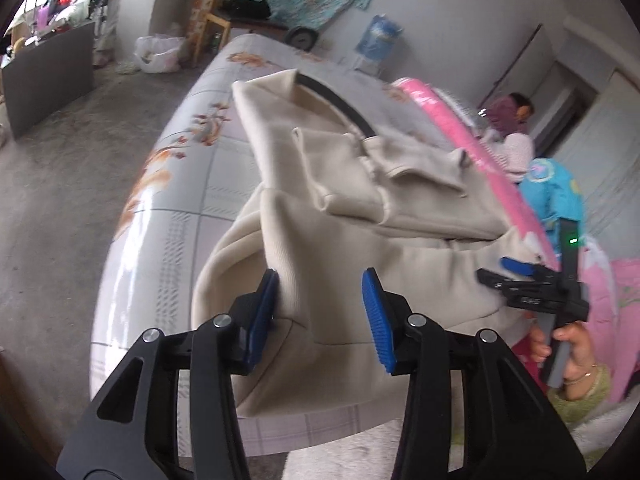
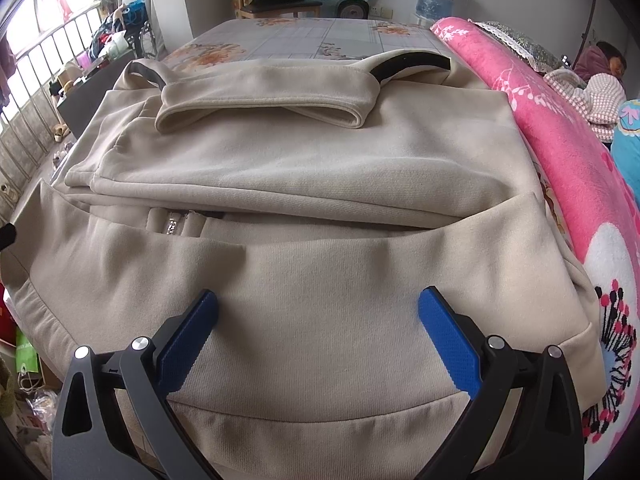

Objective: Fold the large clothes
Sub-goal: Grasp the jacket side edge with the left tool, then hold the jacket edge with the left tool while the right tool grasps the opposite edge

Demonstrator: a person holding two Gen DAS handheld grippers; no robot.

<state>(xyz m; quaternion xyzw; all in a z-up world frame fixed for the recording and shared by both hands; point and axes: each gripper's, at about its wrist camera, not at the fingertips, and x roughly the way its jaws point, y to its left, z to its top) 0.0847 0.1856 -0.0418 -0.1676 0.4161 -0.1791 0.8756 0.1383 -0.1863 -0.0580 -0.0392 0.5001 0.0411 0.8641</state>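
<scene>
The beige sweatshirt lies on the bed, already folded in part: a sleeve is doubled across the far end, and its hem band runs crosswise nearest to me. From my right-hand camera its long axis runs straight away from me, from hem to the black-lined hood at the far end.

What I judge the next fold to turn on is that hem edge. It sits directly under and ahead of both tongs, so the fold would go away from me, along the long axis, hem towards hood.

My left tongs have a raised fold at the garment's left edge between their blue pads; the left pad touches the cloth, the right stands off it, and the jaws have stopped partway in, so I read no firm pinch yet. My right tongs hang wide apart over the hem's middle, holding nothing; in the left camera they sit at the garment's right edge.

The left tongs are nearer a grip. A pink blanket lies just beside the sweatshirt's right flank.
</scene>
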